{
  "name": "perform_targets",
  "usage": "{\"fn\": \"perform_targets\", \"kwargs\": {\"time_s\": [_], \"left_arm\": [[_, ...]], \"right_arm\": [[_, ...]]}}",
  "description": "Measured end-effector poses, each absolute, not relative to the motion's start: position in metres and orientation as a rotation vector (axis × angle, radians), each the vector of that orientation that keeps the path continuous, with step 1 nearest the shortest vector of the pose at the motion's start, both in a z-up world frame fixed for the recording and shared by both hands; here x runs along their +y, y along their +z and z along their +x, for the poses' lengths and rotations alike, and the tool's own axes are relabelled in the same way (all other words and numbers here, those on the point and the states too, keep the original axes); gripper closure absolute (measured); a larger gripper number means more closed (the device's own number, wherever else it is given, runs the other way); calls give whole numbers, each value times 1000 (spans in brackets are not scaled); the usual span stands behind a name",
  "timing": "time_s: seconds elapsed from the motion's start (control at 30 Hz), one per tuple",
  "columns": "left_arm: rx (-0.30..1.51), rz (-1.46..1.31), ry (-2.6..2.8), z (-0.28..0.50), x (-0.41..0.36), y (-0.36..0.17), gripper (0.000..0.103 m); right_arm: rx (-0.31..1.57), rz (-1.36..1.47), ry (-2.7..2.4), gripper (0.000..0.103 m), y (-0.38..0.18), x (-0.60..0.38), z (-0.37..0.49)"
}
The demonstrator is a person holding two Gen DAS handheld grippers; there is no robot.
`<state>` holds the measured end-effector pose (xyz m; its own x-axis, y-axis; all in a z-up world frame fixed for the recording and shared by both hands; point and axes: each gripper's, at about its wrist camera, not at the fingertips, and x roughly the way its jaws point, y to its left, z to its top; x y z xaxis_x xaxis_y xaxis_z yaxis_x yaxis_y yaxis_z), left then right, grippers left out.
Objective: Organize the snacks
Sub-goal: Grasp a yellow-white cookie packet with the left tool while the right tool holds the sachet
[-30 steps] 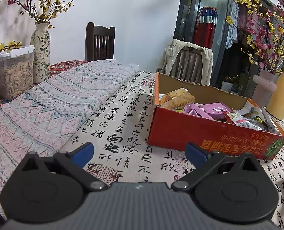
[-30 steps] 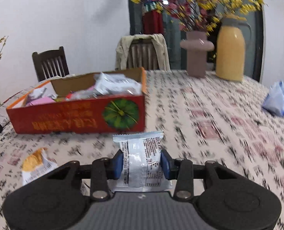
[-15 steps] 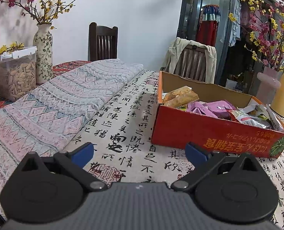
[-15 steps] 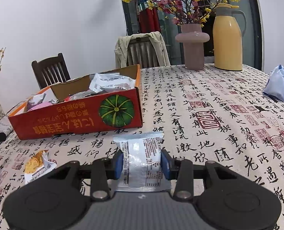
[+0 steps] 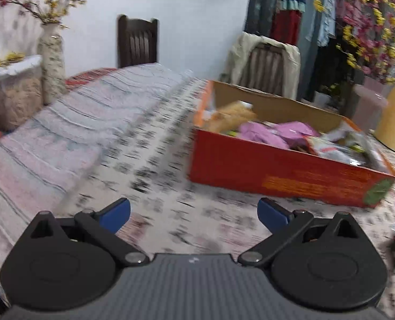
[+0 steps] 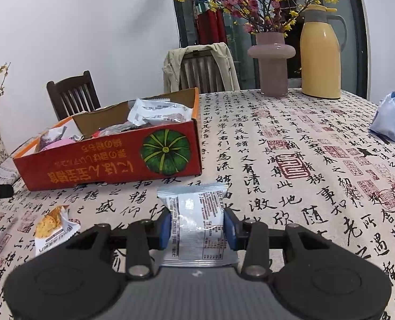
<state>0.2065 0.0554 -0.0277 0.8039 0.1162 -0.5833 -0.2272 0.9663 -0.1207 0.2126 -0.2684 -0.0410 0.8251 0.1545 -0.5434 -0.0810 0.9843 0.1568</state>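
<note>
Silver snack pkt (image 6: 198, 222) held upright, red box (image 6: 112, 160) w/ snacks behind

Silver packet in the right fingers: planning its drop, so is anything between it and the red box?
Nothing visible. Only bare tablecloth lies between the silver packet and the red box; the orange snack sits off left.

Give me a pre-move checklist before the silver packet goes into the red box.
1. Grip: right claw shut on the silver packet, pads on both side edges: ok.
2. Target: red box open-topped, ahead and to the left: ok.
3. Room in the box: packets are piled at the near end; free space cannot tell.
4. Path: only bare tablecloth between packet and box: ok.
5. Left claw: open, holding nothing, on the box's other side: ok.
6. Leftovers: orange packet and blue bag are outside the box: not ok.
</note>
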Motion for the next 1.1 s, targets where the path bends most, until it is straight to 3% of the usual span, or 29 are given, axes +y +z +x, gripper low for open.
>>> {"fn": "perform_targets", "kwargs": {"time_s": [0.4,0.83,0.93,1.0,1.07,1.1], "left_arm": [[719,-172,91,211,-30,-21,0],[866,-177,203,236,-59,-44,0],[864,-150,195,230,-57,-45,7],[856,-132,181,225,-55,-44,18],[842,-99,160,219,-54,-41,46],[834,-91,142,215,-52,-40,55]], "right_arm": [[595,139,114,64,-42,-270,214],[590,154,130,64,-42,-272,213],[588,157,134,64,-42,-272,212],[586,157,135,64,-42,-272,212],[586,157,135,64,-42,-272,212],[586,157,135,64,-42,-272,212]]}}
